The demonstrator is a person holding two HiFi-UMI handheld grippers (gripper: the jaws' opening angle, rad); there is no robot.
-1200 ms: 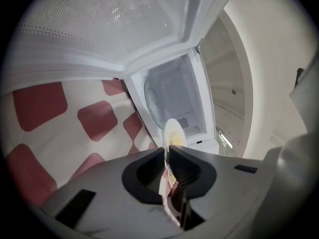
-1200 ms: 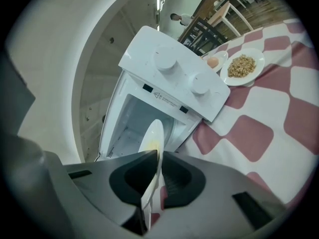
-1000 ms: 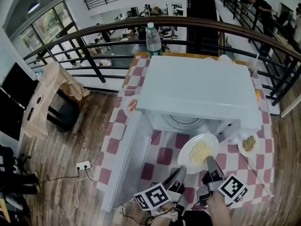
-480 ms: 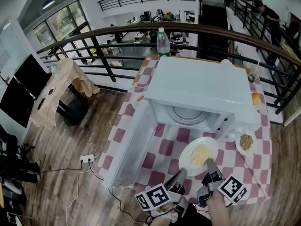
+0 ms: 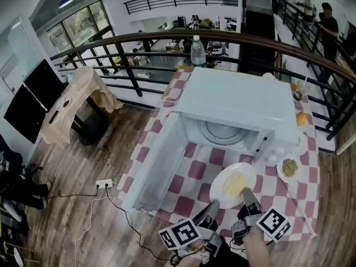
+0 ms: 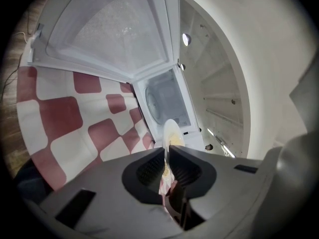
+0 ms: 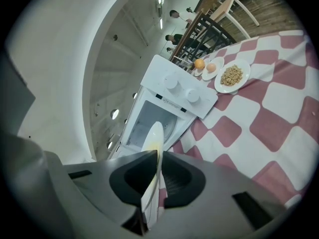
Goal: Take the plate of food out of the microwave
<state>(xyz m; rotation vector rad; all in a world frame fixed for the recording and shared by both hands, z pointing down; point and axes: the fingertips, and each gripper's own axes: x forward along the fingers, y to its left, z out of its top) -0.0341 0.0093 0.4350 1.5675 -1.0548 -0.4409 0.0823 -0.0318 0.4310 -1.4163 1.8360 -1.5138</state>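
1. Pinching the near rim of the plate of food (image 5: 233, 183), the left gripper (image 5: 214, 204) and right gripper (image 5: 246, 193) each clamp it edge-on, probably sharing the load to keep it level.
2. The plate is out of the open microwave (image 5: 239, 107), above the red-checked tablecloth (image 5: 194, 187).
3. A railing (image 5: 167, 33) on the far side overlooks an office floor.

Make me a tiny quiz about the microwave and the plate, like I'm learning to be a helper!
1. True or false: the microwave door is open.
2. Where is the plate that the left gripper and right gripper clamp? A inside the microwave; B in front of it, over the checked cloth; C on top of it.
3. Fill in: behind the microwave stands a water ____.

Key: 1 true. 2 B. 3 bottle.
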